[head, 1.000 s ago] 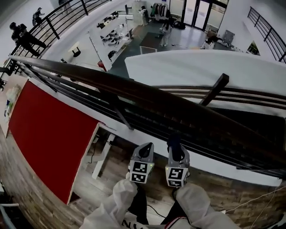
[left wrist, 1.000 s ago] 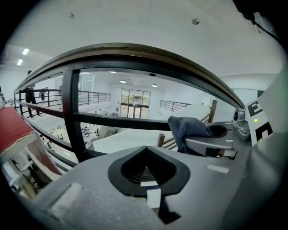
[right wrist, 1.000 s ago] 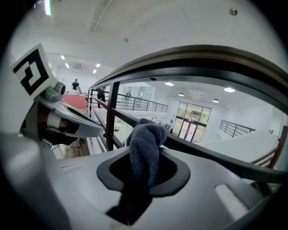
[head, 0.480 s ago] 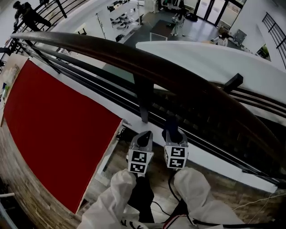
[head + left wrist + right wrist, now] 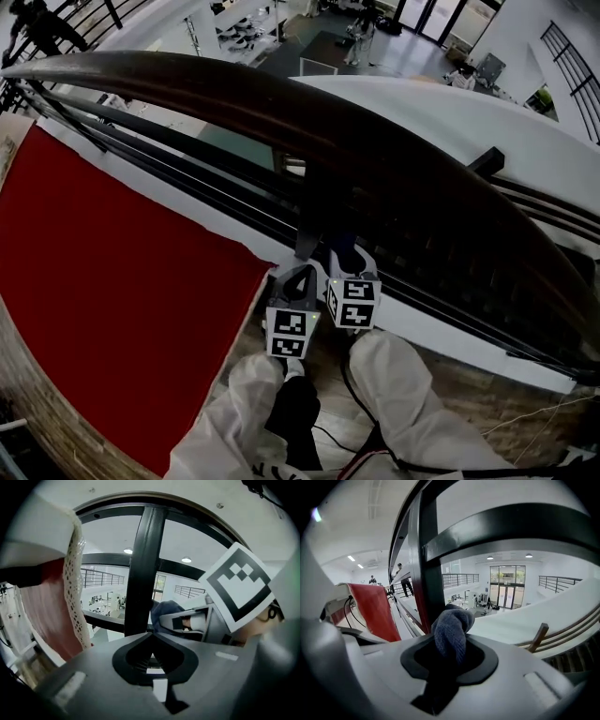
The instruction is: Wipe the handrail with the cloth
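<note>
My right gripper (image 5: 349, 270) is closed on the blue-grey cloth (image 5: 451, 629), and a rounded fold of it stands out beyond the jaws. My left gripper (image 5: 300, 283) has its jaws together with nothing between them, and it hangs just beside the right one. Both are low, under the dark handrail (image 5: 281, 108) and near the upright post (image 5: 307, 225), so the cloth does not yet touch the top of the rail. To wipe well, I think I must first bring the right gripper above the rail and lay the fold flat on its top, not only the tip. Then I should slide along the curve with even, light pressure, turning the wrist so the cloth follows the rounded edge. The grip must be firm, because a loose cloth could drop to the floor below.
</note>
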A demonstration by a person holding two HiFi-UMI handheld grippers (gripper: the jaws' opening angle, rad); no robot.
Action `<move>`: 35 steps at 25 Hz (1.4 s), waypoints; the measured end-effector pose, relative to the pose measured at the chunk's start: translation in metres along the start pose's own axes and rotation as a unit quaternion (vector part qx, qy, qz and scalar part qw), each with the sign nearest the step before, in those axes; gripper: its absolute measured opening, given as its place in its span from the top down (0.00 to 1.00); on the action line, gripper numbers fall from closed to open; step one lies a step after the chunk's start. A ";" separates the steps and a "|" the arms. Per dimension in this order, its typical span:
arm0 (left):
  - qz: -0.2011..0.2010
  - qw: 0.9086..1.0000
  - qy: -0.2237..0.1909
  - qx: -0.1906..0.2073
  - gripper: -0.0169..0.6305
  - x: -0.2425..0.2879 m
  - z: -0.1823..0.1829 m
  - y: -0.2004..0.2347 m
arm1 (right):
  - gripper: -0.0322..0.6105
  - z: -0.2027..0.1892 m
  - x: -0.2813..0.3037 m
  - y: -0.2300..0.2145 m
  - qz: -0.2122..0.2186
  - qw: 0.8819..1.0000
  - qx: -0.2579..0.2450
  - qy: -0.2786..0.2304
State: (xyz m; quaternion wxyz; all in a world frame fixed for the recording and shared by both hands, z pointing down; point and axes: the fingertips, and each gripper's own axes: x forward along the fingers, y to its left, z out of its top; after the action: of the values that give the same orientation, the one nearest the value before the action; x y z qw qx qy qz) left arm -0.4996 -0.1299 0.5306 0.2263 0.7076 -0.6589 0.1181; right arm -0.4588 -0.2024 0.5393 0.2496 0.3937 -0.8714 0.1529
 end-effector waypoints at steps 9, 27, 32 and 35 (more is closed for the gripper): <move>0.003 1.000 -0.020 -0.017 0.97 0.014 -0.019 -0.057 | 0.80 -0.035 0.003 -0.050 0.005 0.999 -0.014 0.032; 0.014 0.999 -0.005 -0.034 0.97 -0.030 -0.012 -0.078 | 0.80 -0.051 -0.062 -0.107 -0.043 0.997 0.011 0.064; -0.003 1.000 0.003 -0.028 0.97 -0.019 -0.018 -0.104 | 0.80 -0.060 -0.079 -0.131 -0.057 0.996 0.013 0.063; -0.014 0.999 0.013 -0.027 0.97 -0.004 -0.031 -0.123 | 0.80 -0.075 -0.085 -0.150 -0.062 0.996 0.015 0.066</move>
State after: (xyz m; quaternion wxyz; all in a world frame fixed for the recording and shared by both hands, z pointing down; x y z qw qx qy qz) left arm -0.3751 -0.1082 0.5354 0.2558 0.7090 -0.6486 0.1060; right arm -0.2728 -0.2123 0.5650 0.3098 0.4396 -0.8246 0.1759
